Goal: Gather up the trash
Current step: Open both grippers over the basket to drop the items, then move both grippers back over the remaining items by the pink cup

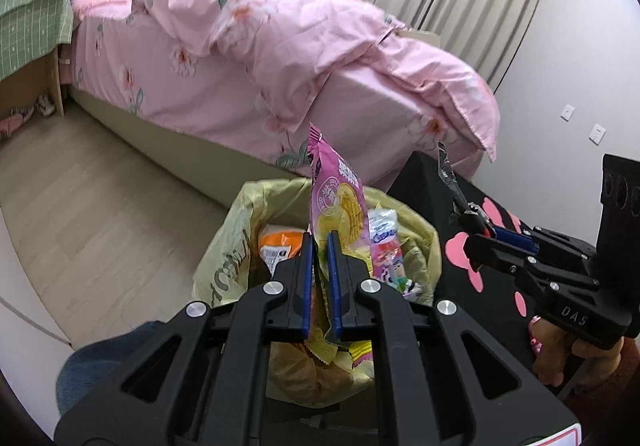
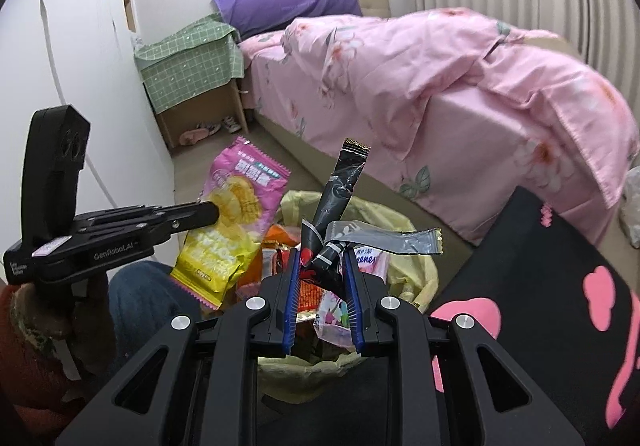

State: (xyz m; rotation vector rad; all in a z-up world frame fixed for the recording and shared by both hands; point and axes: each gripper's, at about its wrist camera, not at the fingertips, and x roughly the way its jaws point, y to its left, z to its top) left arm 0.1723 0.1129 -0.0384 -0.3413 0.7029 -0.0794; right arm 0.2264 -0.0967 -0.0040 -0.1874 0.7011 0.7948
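Observation:
My left gripper (image 1: 320, 242) is shut on a pink and yellow snack wrapper (image 1: 338, 202) that stands up above a yellow trash bag (image 1: 236, 230). The bag holds several wrappers. From the right wrist view, the left gripper (image 2: 214, 209) pinches the same wrapper (image 2: 240, 206) just left of the bag (image 2: 420, 266). My right gripper (image 2: 322, 258) is shut on a crumpled black wrapper (image 2: 344, 182) and a silver one (image 2: 384, 238), over the bag's mouth. In the left wrist view the right gripper (image 1: 466, 214) shows at the right with the black wrapper (image 1: 446, 166) sticking up.
A bed with a pink floral duvet (image 1: 280, 46) and a purple pillow (image 2: 288, 2) fills the back. A nightstand under a green checked cloth (image 2: 188, 62) stands by the wall. A black surface with pink shapes (image 2: 560, 286) lies right of the bag. A person's knee in jeans (image 2: 136, 294) is at the left.

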